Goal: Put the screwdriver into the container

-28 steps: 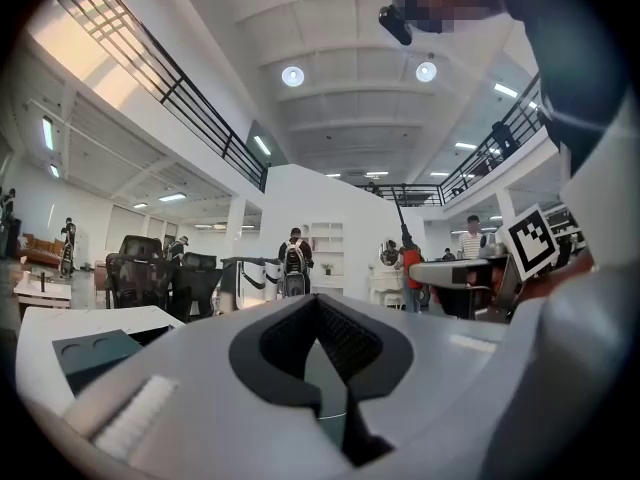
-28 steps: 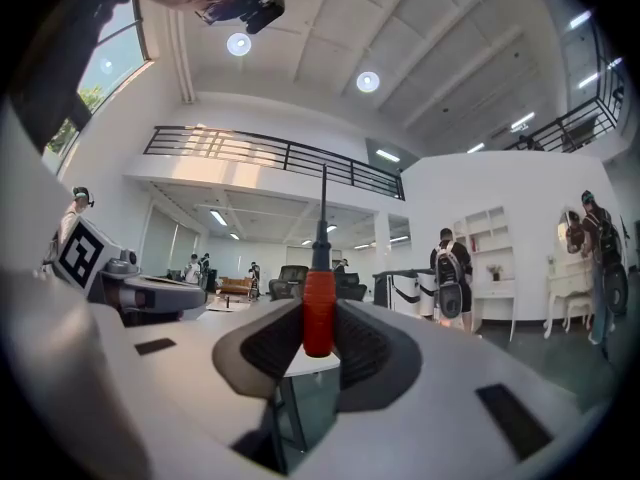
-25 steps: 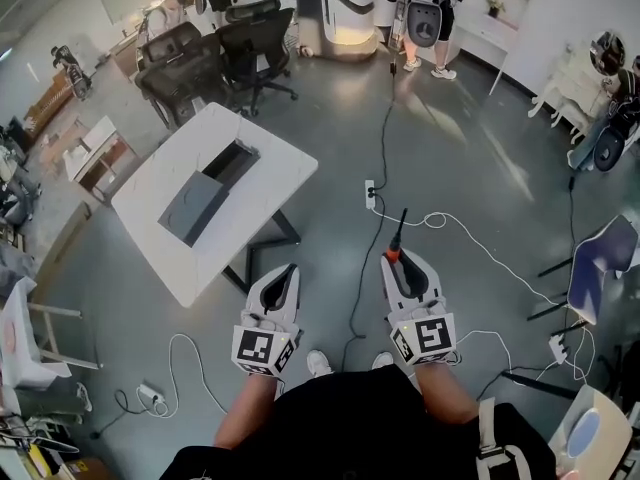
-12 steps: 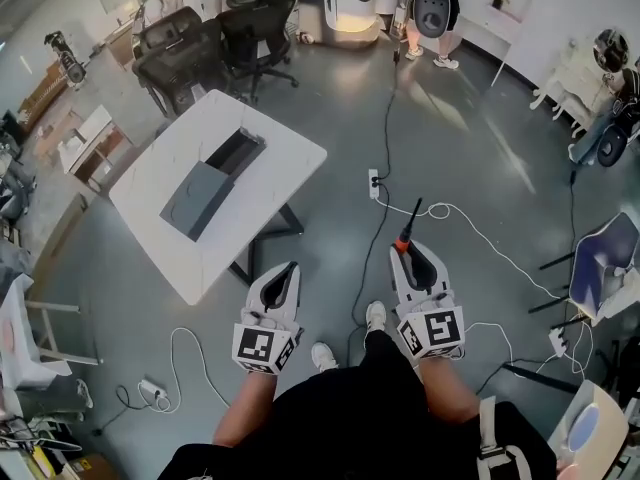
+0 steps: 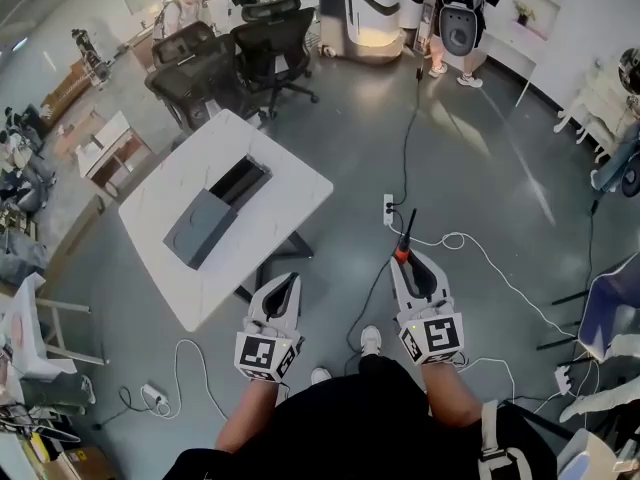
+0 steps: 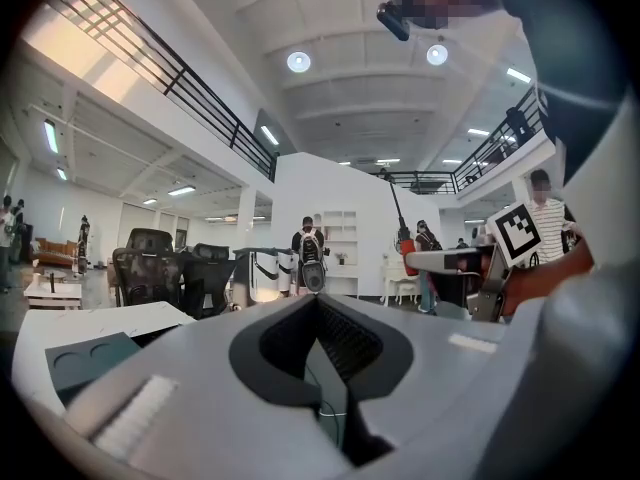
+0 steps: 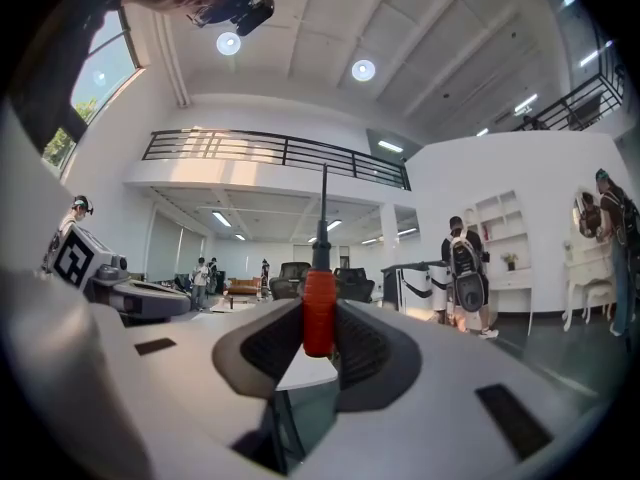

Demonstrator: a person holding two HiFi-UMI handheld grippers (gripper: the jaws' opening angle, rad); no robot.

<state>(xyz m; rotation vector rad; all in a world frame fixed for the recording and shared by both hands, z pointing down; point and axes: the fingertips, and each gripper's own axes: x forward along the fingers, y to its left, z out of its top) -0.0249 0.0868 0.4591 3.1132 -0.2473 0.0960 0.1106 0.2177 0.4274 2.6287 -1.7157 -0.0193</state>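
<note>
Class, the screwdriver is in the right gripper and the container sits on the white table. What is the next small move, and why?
Probably a step forward and to the left, toward the table, with the right gripper closed on the red handle of the screwdriver. The grey container lies well ahead and to the left of that gripper, over open floor, so it looks out of reach from here.

Grey floor (image 5: 480, 148), white table (image 5: 288, 183), black office chairs (image 5: 270, 53), round ceiling lights (image 7: 363, 69)

Bright ceiling-lit hall — fisheye warping, dark vignetted corners.
</note>
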